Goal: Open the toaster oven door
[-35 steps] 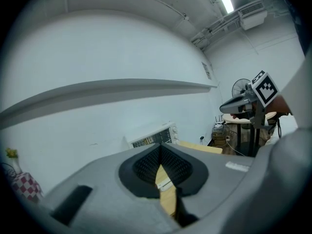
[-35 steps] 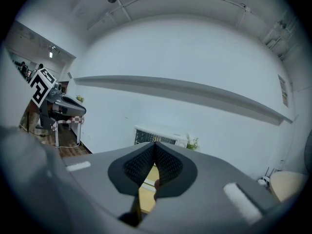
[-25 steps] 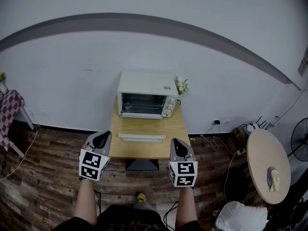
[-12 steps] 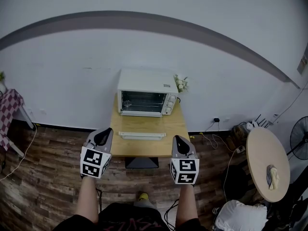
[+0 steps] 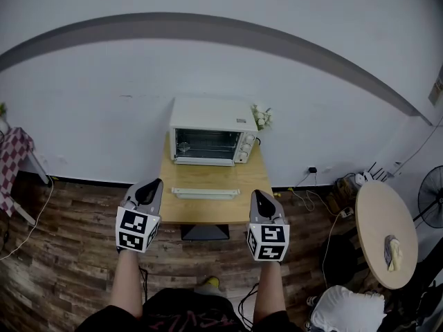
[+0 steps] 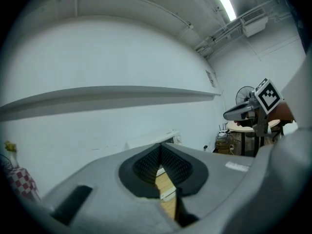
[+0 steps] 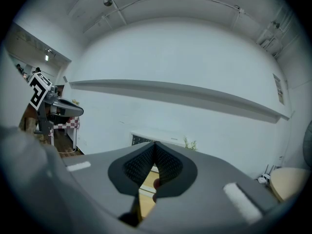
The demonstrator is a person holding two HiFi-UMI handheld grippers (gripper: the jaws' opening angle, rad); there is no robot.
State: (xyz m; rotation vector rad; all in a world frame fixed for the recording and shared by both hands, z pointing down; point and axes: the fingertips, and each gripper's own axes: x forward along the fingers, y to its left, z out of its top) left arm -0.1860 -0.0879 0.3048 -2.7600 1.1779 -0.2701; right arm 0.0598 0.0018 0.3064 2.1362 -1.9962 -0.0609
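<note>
A white toaster oven (image 5: pixel 210 133) stands at the back of a small wooden table (image 5: pixel 208 185), against the wall, its glass door shut and its knobs on the right. In the head view my left gripper (image 5: pixel 149 191) hovers off the table's front left corner and my right gripper (image 5: pixel 261 199) off its front right corner, both well short of the oven. Both are shut with nothing between the pads. In the left gripper view the oven (image 6: pixel 161 136) peeks over the jaws; in the right gripper view the oven (image 7: pixel 146 139) does too.
A flat white tray (image 5: pixel 205 194) lies on the table's front half. A small flower plant (image 5: pixel 261 118) stands right of the oven. A round table (image 5: pixel 385 234) and a fan (image 5: pixel 430 200) stand at the right, a checked cloth (image 5: pixel 12 159) at the left. Cables run along the wall.
The view has shifted slightly, so the oven and table sit a little higher in frame. Both grippers stay shut and have drifted slightly nearer the table's front edge.
</note>
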